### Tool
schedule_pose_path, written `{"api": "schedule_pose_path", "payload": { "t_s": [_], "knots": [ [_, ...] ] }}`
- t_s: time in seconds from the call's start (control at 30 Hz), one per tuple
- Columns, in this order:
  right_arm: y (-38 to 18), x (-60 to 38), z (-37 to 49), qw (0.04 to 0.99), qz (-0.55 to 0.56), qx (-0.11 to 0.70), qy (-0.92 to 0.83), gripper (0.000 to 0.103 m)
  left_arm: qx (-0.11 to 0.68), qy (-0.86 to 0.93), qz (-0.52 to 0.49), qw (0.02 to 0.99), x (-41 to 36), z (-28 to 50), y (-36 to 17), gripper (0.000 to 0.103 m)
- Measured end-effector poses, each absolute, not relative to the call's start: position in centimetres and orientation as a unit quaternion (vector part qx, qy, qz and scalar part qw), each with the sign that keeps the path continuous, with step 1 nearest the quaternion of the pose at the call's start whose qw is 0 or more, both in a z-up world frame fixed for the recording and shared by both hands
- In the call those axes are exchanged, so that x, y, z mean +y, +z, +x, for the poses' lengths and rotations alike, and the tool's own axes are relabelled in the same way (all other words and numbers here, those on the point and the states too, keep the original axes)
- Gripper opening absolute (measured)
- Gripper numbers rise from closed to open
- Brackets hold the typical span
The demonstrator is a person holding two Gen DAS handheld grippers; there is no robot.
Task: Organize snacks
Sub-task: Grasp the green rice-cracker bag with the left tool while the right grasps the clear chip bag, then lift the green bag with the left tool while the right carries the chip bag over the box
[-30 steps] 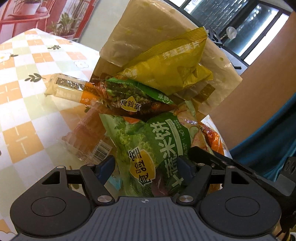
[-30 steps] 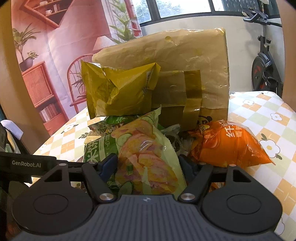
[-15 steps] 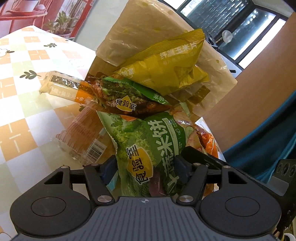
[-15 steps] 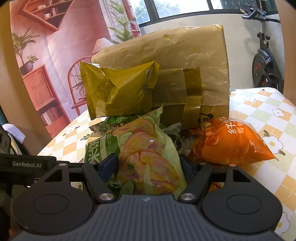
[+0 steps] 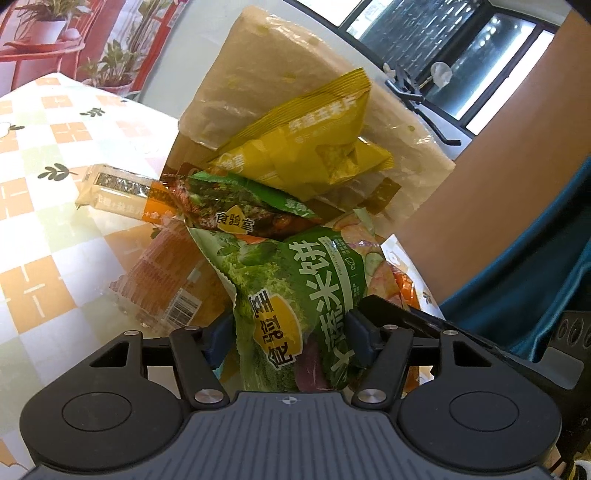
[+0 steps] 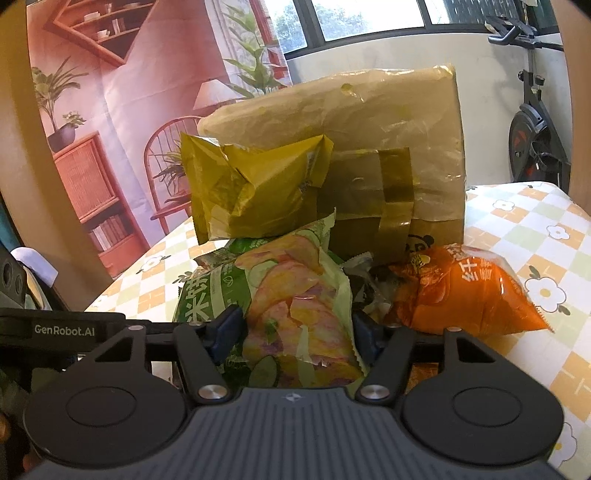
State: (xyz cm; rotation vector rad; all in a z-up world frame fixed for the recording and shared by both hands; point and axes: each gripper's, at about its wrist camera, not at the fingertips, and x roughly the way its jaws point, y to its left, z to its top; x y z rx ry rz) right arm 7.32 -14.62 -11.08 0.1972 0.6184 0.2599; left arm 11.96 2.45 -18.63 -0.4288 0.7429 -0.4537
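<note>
The green rice-cracker bag [image 5: 295,295] is lying at the near edge of a heap of snacks on the table, and the left gripper [image 5: 291,332] is pinching it, its blue pads pressing into the bag from both sides. The right gripper [image 6: 295,328] is clamping the pale green vegetable-chip bag [image 6: 295,306], which is resting against the rice-cracker bag [image 6: 207,295] in the same heap. Above them a yellow corn-chip bag [image 5: 314,147] is leaning against a tall brown taped parcel [image 6: 369,129] that is standing upright at the back of the pile. A dark green and brown packet [image 5: 240,206] is sitting between the yellow bag and the rice-cracker bag, and an orange bag [image 6: 461,291] is lying to the right, touching the base of the parcel. To the left, a clear-wrapped cracker pack [image 5: 162,284] and a cream bar pack [image 5: 114,188] are lying flat on the tablecloth [image 5: 44,229], which is showing orange, green and white checks with flowers and leaves. Behind the table a wall mural [image 6: 110,110] of shelves, plants and a chair is hanging, windows [image 6: 369,18] are letting in daylight, and an exercise bike [image 6: 532,129] is standing at the right.
</note>
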Motion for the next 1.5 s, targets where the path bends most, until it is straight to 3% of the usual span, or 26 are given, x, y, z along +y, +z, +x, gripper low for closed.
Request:
{"api": "schedule_pose_path", "payload": {
  "t_s": [0.47,1.03,1.5],
  "knots": [
    [-8.1,-14.2,4.8,0.951,0.095,0.267,0.127,0.065,0.317,-0.231,-0.175,0.903,2.0,10.0,-15.0,0.067],
    [1.3,-15.1,6.6,0.96,0.141,0.195,0.141,0.065,0.219,-0.273,-0.072,0.934,0.9,13.2,-3.1,0.067],
    [1.5,-14.9,11.0,0.962,0.136,0.188,0.144,0.065,0.216,-0.276,-0.052,0.935,1.3,16.0,-3.0,0.067]
  ]
}}
